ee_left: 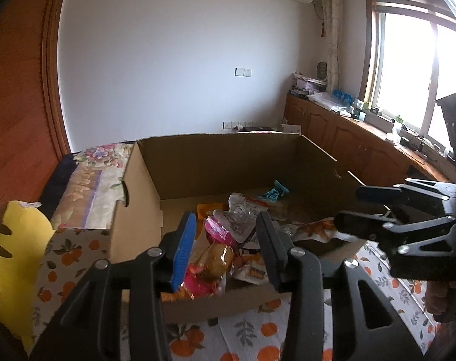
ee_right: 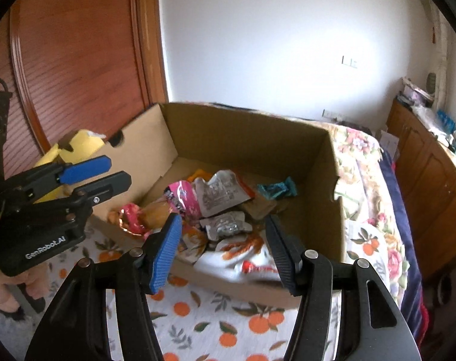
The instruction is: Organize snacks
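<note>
An open cardboard box (ee_left: 216, 162) (ee_right: 246, 138) holds several snack packets: a pink packet (ee_left: 220, 231) (ee_right: 184, 198), a silver pouch (ee_right: 220, 192), a teal wrapper (ee_left: 276, 193) (ee_right: 277, 190), an orange-white bag (ee_left: 315, 230) (ee_right: 246, 255). My left gripper (ee_left: 226, 240) is open and empty above the box's near edge; it also shows in the right wrist view (ee_right: 115, 171). My right gripper (ee_right: 222, 240) is open and empty over the near wall, above the orange-white bag; it also shows in the left wrist view (ee_left: 346, 207).
The box stands on an orange-print cloth (ee_left: 252, 331) (ee_right: 234, 325). A yellow plush toy (ee_left: 14, 252) (ee_right: 74, 147) lies left of the box. A floral bedspread (ee_right: 366, 180) lies behind. Wooden cabinets (ee_left: 348, 138) run under the window.
</note>
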### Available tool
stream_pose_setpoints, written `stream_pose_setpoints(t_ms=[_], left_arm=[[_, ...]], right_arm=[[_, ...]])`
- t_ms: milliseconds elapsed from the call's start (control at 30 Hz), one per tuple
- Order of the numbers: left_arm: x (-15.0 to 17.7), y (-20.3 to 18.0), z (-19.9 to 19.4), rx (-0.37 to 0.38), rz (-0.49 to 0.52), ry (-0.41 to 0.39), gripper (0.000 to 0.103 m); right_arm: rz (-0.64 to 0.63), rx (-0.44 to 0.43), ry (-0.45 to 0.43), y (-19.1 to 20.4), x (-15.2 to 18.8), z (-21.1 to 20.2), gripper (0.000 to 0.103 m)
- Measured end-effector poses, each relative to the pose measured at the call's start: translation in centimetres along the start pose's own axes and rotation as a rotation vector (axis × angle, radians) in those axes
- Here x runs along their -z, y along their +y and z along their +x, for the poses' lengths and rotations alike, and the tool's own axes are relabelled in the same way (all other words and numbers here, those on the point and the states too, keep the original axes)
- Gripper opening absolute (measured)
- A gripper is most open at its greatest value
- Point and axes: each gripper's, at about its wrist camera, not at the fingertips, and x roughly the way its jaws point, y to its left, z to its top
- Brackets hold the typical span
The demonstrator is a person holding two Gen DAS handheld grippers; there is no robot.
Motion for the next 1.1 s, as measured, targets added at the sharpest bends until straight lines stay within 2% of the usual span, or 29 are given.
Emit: stream_pose_setpoints(t_ms=[533, 733, 933, 1000, 1100], left_arm=[[0.7, -2.5, -12.0, -0.077, 0.047, -0.063, 0.047], [1.4, -3.9, -14.9, -0.085, 0.057, -0.074, 0.048], [2.2, -4.9, -16.8, -0.083, 0.06, -0.084, 0.054], [2.6, -5.2, -17.5, -0.092, 0.061, -0.094, 0.06], [3.1, -5.6, -18.3, -0.087, 0.056, -0.107, 0.066]], right_arm=[[0.017, 0.02, -0.108, 2.4, 2.2, -9.8, 0.063], [0.034, 0.044, -0.133, 2.9, 4.1, -12.9, 0.069], [0.06, 0.059, -0.157, 2.8, 6.1, -15.3, 0.081], [0.066, 0.063, -0.159, 2.8, 6.7, -15.7, 0.086], [0.072, 0.069, -0.161, 2.8, 7.3, -16.4, 0.088]])
